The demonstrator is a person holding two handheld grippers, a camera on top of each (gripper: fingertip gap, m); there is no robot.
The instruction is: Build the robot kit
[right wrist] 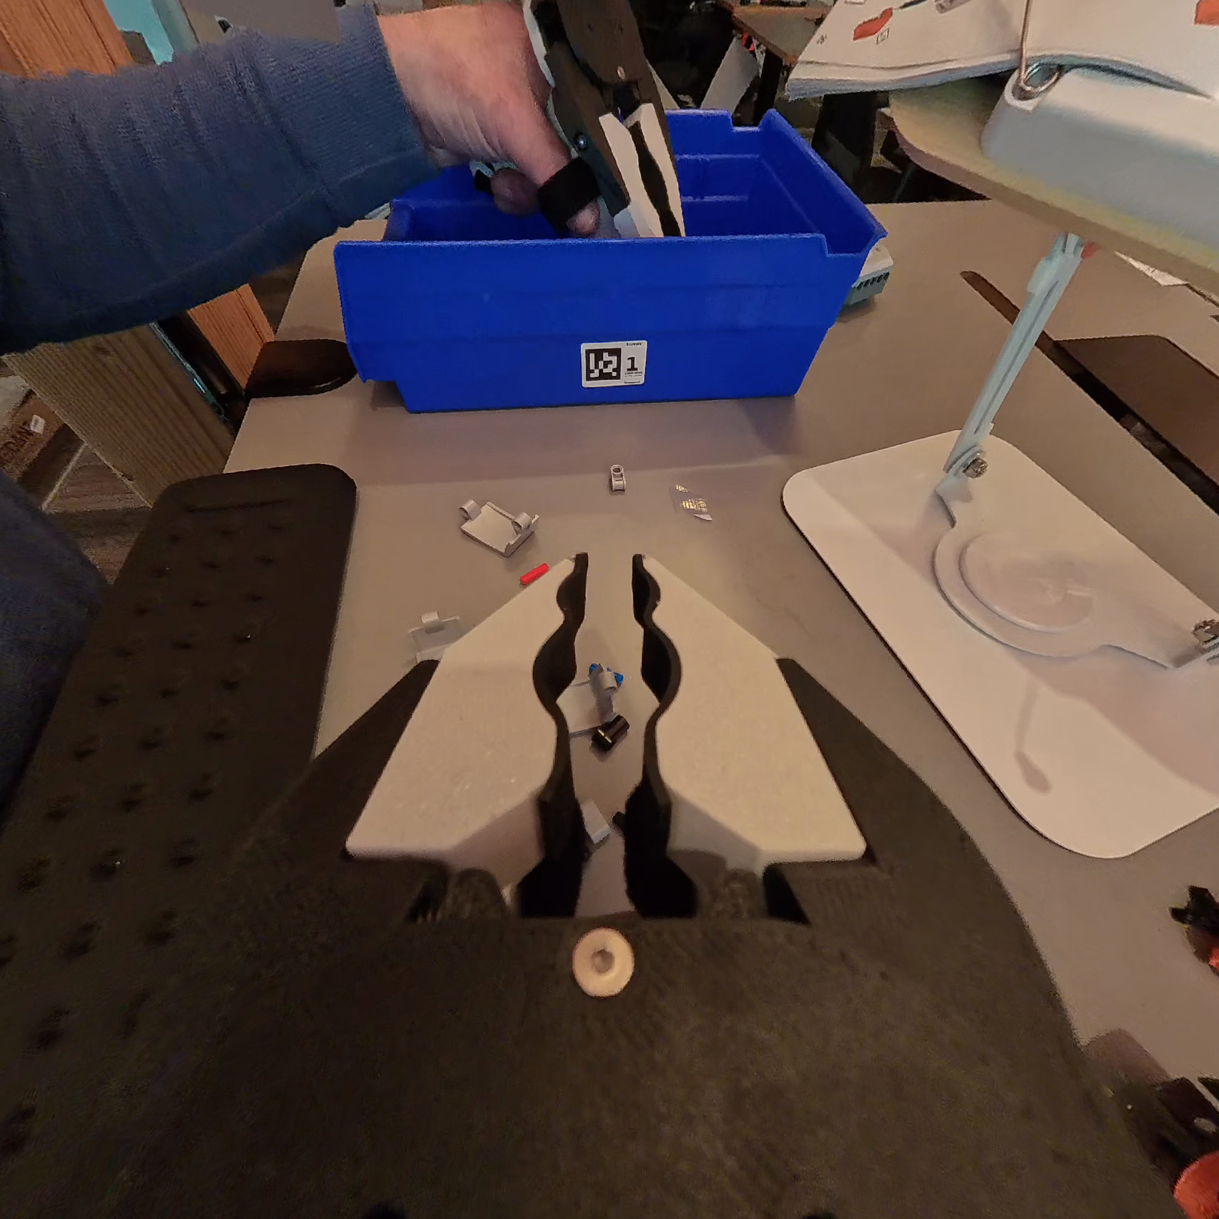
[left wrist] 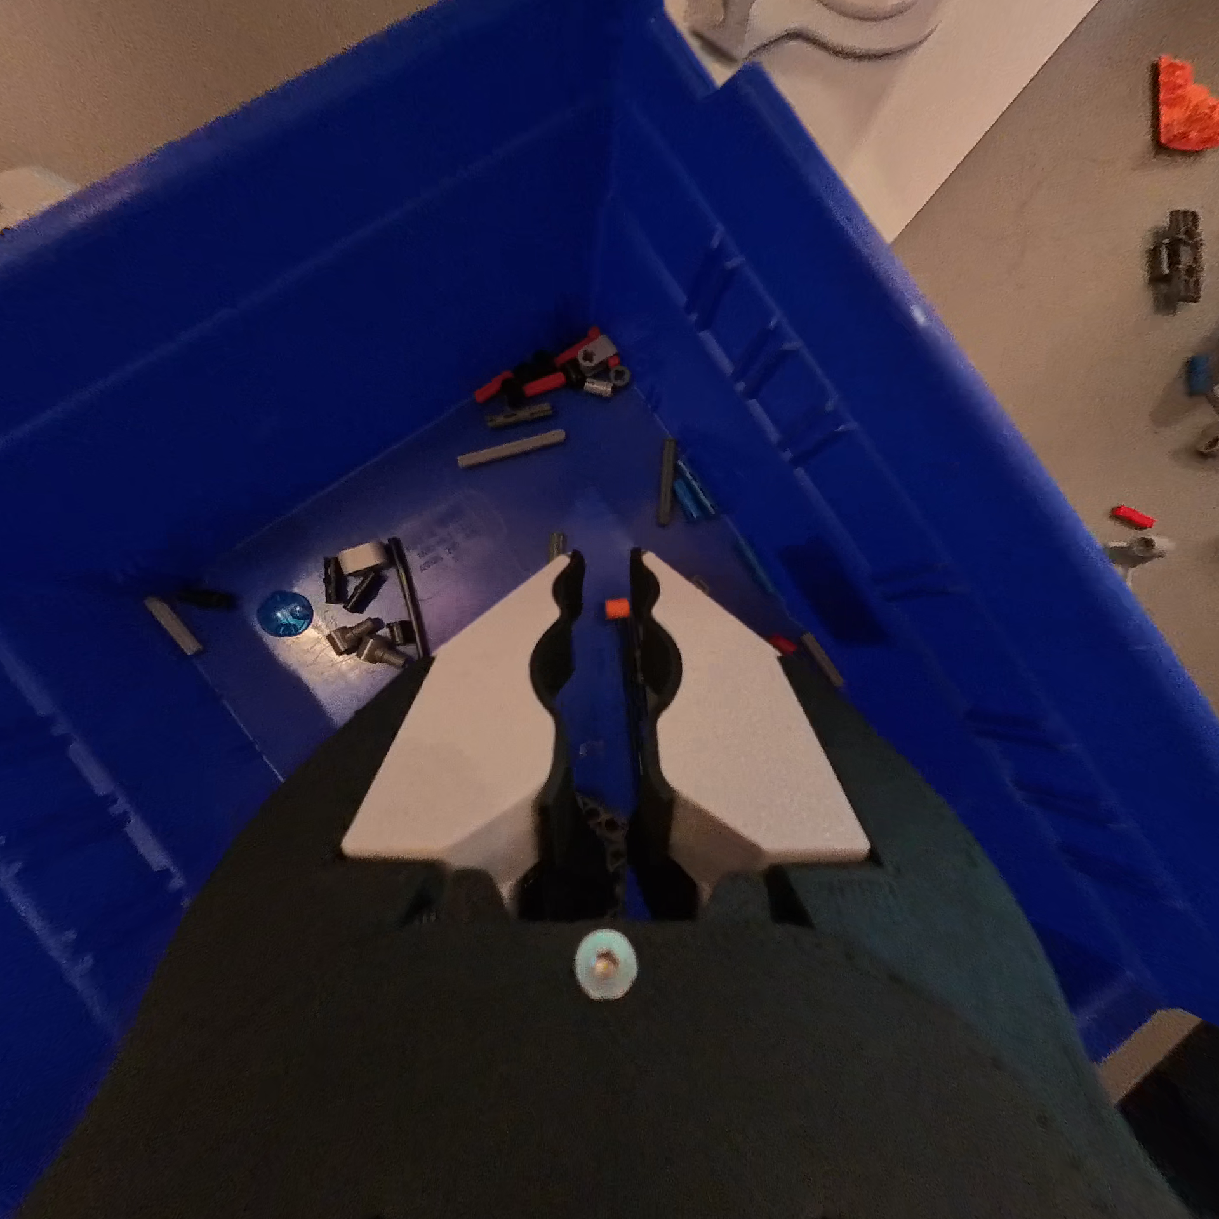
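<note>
We see the left tool (left wrist: 607, 561) reaching down inside the blue bin (left wrist: 330, 330), which stands at the far edge of the worktop (right wrist: 758, 580). Its fingers stand a narrow gap apart with nothing clamped between them, and through the gap shows a small orange piece (left wrist: 615, 608) lying on the bin floor. Further in, a cluster of red, black and grey parts (left wrist: 554, 379) sits in the far corner of the bin, with a grey bar (left wrist: 511, 448) just before it. Near the left wall lie a translucent blue disc (left wrist: 283, 613) and a huddle of dark and grey connectors (left wrist: 366, 610).

From the right wrist view, a hand (right wrist: 475, 99) in a blue sleeve (right wrist: 198, 165) holds that left tool over the bin, tip dipped below the rim.

Our right tool (right wrist: 608, 561) hovers above the middle of the worktop, its fingers likewise slightly parted and empty. Below the gap lie a small blue-and-grey piece (right wrist: 603, 679) and a black cylinder (right wrist: 610, 733), close together. A red stud (right wrist: 533, 572) lies just left of the left fingertip, a grey hinged plate (right wrist: 498, 524) beyond it, and a small grey connector (right wrist: 617, 476) nearer the bin. A black perforated mat (right wrist: 198, 626) covers the left edge; a white stand base (right wrist: 989, 659) sits at the right edge.
</note>
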